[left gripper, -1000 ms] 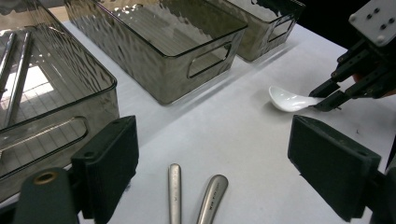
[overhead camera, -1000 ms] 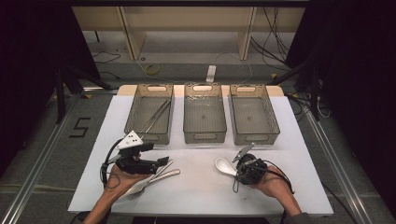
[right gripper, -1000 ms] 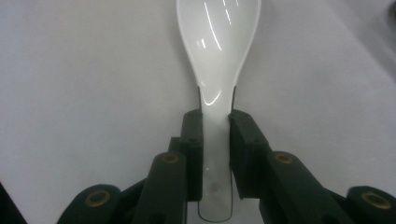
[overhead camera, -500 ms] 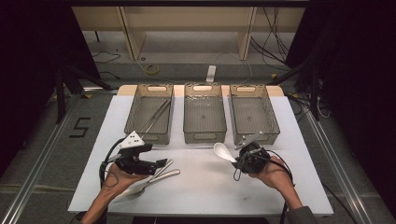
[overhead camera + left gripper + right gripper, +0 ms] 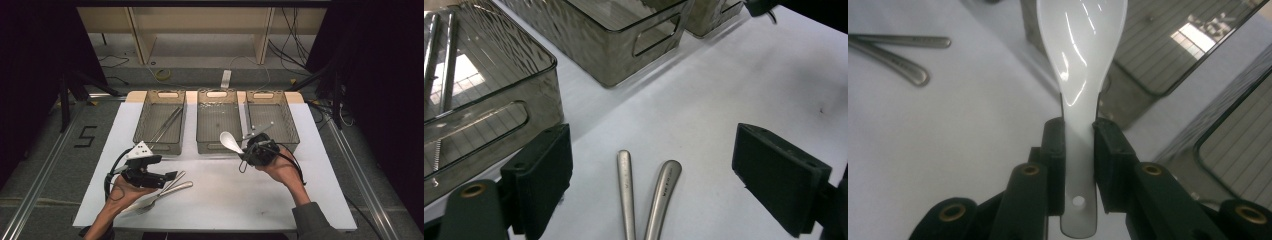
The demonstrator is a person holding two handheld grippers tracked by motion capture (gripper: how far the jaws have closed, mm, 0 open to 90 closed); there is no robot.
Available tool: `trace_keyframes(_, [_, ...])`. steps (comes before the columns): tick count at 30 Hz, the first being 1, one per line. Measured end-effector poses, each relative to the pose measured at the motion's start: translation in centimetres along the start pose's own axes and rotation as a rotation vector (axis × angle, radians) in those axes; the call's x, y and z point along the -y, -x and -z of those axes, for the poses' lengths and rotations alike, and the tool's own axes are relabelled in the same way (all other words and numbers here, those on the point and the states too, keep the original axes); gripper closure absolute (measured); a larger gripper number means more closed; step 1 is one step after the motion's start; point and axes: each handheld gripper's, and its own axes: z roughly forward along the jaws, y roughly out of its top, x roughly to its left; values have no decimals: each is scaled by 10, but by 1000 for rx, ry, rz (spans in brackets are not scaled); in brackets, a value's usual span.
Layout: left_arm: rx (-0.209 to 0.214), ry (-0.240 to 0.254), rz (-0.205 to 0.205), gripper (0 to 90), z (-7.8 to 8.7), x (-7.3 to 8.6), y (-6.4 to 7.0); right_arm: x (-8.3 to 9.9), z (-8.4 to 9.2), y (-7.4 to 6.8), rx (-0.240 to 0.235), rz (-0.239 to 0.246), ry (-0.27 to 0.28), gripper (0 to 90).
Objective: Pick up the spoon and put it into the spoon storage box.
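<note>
**White spoon clamped over the middle bin's front edge**

Here, the right gripper is clenched on a white ceramic spoon, its 2 black pads pinching the handle just above the small hole at its end. In the right gripper view the spoon rises straight out from between the jaws, bowl uppermost and facing the camera. From the high view the bowl sits off the table, over the front wall of the middle bin, with the gripper's body just in front of the gap between that bin and the right bin.

The left gripper is released, its jaws standing wide apart and gripping nothing. In the left gripper view the handles of 2 metal utensils lie side by side on the white table between the open pads, touching neither of them. In the high view these utensils rest near the table's front left, partly under the left hand.

The left bin holds some long metal pieces.
</note>
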Motion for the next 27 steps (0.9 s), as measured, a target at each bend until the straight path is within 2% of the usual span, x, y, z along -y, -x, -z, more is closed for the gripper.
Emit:
trace_keyframes(5, [3,-3,-2,160,2,2,2,-19,-5,6,22,-5,27,770])
trace_keyframes(13, [5,-2,0,160,4,4,3,-47,-14,13,38,-10,26,770])
trace_keyframes(15, [16,-7,0,160,3,5,5,-54,-17,16,30,-21,36,769])
trace_keyframes(17, [15,-17,-19,160,3,6,8,-61,-18,18,9,-35,55,769])
trace_keyframes(19, [16,-23,-27,160,3,6,10,-67,-21,19,14,-33,57,769])
trace_keyframes(27, [30,-34,-32,160,2,8,14,-87,-36,28,43,-81,45,769])
